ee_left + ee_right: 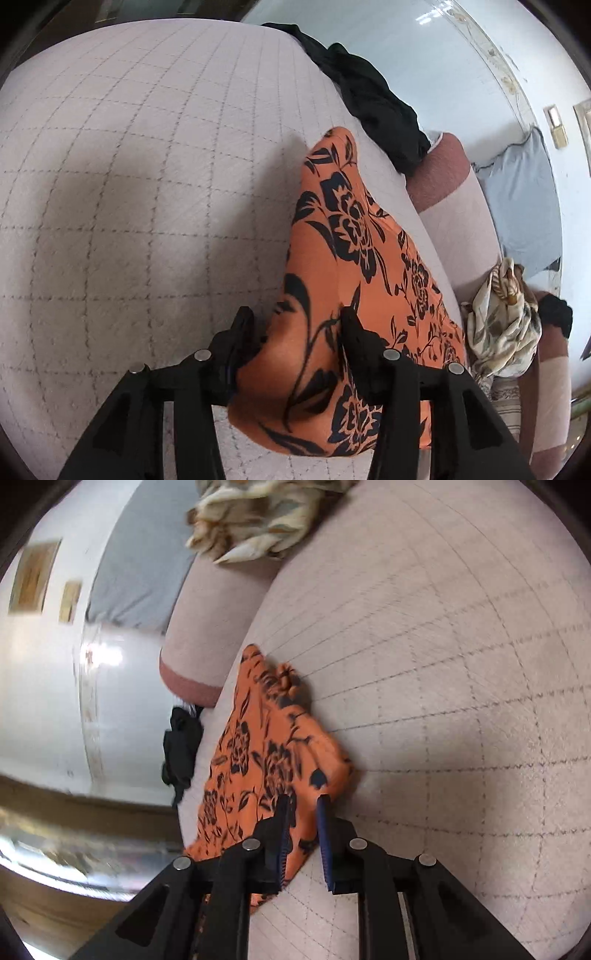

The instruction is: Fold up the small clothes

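Observation:
An orange garment with a black flower print [351,229] lies along the edge of a pale quilted mattress [129,184]. My left gripper [297,323] stands over its near end. The jaws are apart and a loose bulge of the cloth lies between the fingers. In the right wrist view the same orange garment [258,753] runs from the mattress [443,701] edge up to my right gripper [303,805]. That gripper's narrow jaws are shut on a bunched corner of it, and the cloth drapes down past the left finger.
A black garment [376,103] lies at the mattress edge, beside a pink bolster [443,166]. A cream patterned garment [502,317] is heaped further along, and a grey-blue cloth [524,206] lies on the white floor. The black garment [181,753] and cream garment [258,513] also show in the right wrist view.

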Demonstrator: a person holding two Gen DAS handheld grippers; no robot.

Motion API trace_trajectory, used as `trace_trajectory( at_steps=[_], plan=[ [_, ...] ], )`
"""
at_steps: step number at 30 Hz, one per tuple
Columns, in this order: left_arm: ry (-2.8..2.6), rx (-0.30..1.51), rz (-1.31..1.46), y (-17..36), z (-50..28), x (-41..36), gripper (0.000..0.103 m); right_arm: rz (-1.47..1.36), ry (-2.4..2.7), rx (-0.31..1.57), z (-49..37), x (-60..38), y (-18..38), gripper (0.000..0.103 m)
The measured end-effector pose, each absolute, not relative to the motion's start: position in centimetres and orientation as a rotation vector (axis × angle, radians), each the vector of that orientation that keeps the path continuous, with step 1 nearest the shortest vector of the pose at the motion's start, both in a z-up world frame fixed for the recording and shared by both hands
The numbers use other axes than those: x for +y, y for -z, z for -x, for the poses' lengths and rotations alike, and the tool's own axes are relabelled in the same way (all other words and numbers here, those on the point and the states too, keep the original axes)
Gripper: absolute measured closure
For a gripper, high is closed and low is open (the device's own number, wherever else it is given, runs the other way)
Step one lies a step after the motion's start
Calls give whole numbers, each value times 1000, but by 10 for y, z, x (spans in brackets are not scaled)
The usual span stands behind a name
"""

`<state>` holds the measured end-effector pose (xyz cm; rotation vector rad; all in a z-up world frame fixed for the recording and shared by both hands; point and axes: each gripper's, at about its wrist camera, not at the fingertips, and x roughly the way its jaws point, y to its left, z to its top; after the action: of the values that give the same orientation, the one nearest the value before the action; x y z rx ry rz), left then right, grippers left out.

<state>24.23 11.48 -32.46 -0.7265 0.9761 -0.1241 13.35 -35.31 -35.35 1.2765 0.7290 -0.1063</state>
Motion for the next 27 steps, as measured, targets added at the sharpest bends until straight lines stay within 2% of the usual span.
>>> trace_trajectory(
  at_steps=[1, 2, 3, 4, 8, 10, 11, 12, 13, 14, 15, 17, 24, 27],
  plan=[
    [127, 976, 713, 324, -244, 111, 45, -1289, 101, 727, -134, -353, 357, 76],
    [129, 972, 699, 323, -245, 106, 43, -1295, 97, 730, -136, -352, 360, 54],
    [128, 967, 684, 322, -245, 101, 40, -1306, 95, 731, -141, -350, 363, 27],
    [126, 964, 670, 320, -246, 94, 39, -1317, 99, 720, -142, -348, 365, 24],
    [120, 946, 572, 320, -247, 78, 40, -1307, 135, 689, -164, -347, 372, 27],
    [108, 936, 542, 320, -252, 72, 57, -1289, 136, 675, -185, -347, 375, 33],
    [96, 928, 525, 320, -254, 71, 61, -1277, 130, 664, -195, -347, 376, 41],
    [94, 924, 519, 321, -254, 73, 68, -1275, 130, 651, -206, -349, 380, 56],
    [98, 922, 528, 321, -255, 74, 72, -1278, 132, 638, -215, -352, 385, 67],
    [108, 916, 548, 321, -254, 79, 74, -1283, 140, 632, -222, -355, 392, 75],
    [116, 910, 564, 320, -254, 81, 76, -1285, 156, 629, -227, -356, 398, 78],
    [124, 900, 553, 315, -254, 81, 78, -1234, 167, 624, -229, -353, 390, 79],
    [205, 779, 517, 277, -240, 81, 79, -913, 81, 564, -191, -318, 294, 82],
    [182, 852, 490, 288, -243, 82, 78, -834, 77, 580, -164, -309, 274, 81]
  ],
)
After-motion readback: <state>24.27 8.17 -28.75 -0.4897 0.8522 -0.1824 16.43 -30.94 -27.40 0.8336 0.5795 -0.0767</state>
